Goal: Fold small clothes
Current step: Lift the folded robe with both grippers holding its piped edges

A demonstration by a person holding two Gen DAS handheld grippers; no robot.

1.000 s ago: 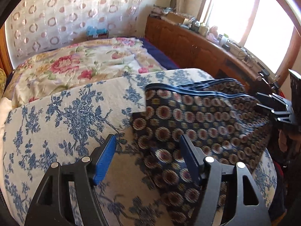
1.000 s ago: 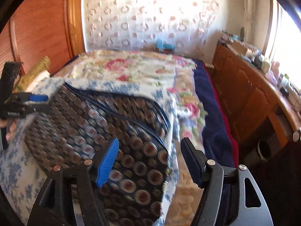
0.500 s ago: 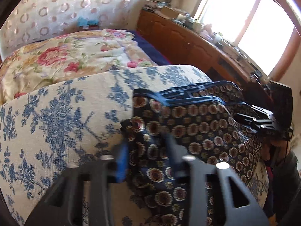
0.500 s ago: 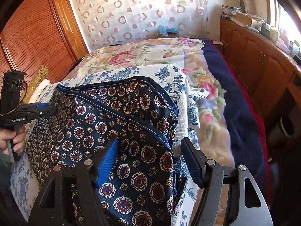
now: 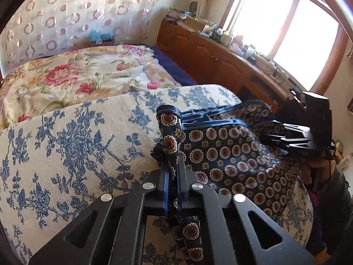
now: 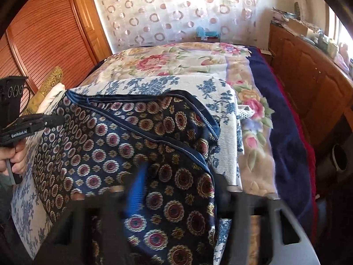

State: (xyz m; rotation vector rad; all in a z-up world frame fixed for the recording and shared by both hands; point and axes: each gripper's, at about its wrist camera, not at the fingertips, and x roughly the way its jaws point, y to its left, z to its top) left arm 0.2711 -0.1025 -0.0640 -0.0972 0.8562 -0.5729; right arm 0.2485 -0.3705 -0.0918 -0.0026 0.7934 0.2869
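Note:
A dark navy garment with round medallion print point(image 5: 227, 154) lies on a blue-flowered cream cloth point(image 5: 72, 145). My left gripper point(image 5: 172, 161) is shut on the garment's left edge, bunching the fabric upward between the fingers. The garment also shows in the right wrist view point(image 6: 136, 150), spread wide with its blue-piped hem toward the far side. My right gripper point(image 6: 176, 187) is blurred with motion over the garment's near right part; its blue pad point(image 6: 136, 190) and dark finger stand a garment-width apart, fabric between them. The right gripper also shows in the left wrist view point(image 5: 293, 137).
The cloth covers a raised pad on a bed with a rose-patterned quilt point(image 5: 72, 77) and navy blanket point(image 6: 284, 132). A wooden cabinet point(image 5: 220, 61) with clutter runs along the right under a window. A wooden louvred door point(image 6: 44, 44) stands left.
My left gripper has closed on the garment's left edge and pulled it up. My right gripper has moved down and forward onto the garment's right side and is closing, blurred.

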